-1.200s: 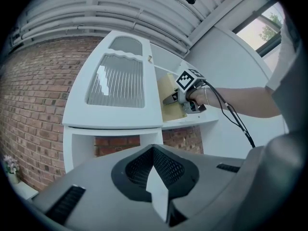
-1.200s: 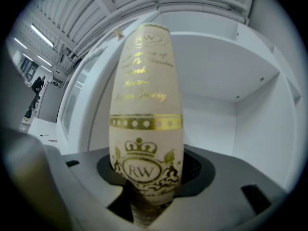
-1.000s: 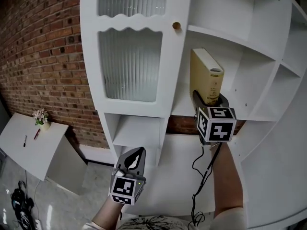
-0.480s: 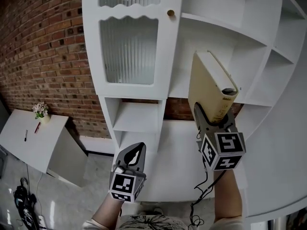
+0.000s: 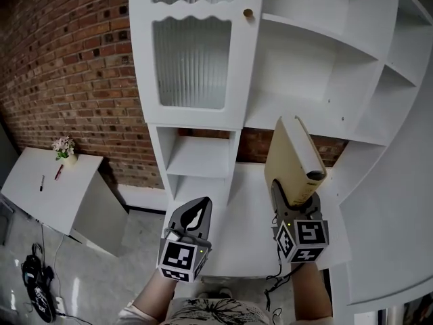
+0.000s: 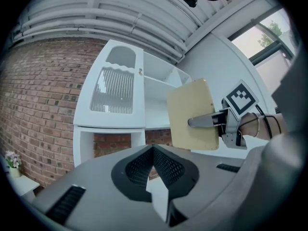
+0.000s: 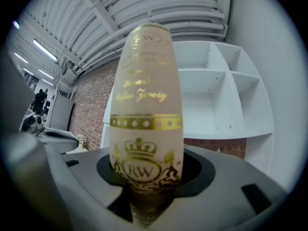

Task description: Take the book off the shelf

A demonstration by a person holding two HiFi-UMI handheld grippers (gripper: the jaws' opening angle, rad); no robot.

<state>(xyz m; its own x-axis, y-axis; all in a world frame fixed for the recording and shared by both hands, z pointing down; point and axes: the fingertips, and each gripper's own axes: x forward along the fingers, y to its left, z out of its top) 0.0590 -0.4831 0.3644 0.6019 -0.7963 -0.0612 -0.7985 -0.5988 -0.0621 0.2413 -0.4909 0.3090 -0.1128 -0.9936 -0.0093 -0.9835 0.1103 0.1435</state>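
Since a second back, left hand-held gripper (image 5: 195, 208) has hardly shifted: jaws together, empty, low before the cabinet (image 5: 196, 53). Book (image 5: 289, 158) has come off the shelf (image 5: 264, 117) and down toward me, clamped by its lower end in my right hand-held gripper (image 5: 295, 205), tilted. Risk: such a low grip lets it pivot or slip if I swing.

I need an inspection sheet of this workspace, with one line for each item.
Surface: white shelf unit, no book stands on it.
Job's things: book, held up, off the white shelf unit.
Clutter: nothing seen.
Grippers: right tongs clamp the book's lower end; left tongs shut, empty.
Cables: black cable hangs under the right tongs; dark bundle on the floor.
Surroundings: brick wall; side table with a flower pot.
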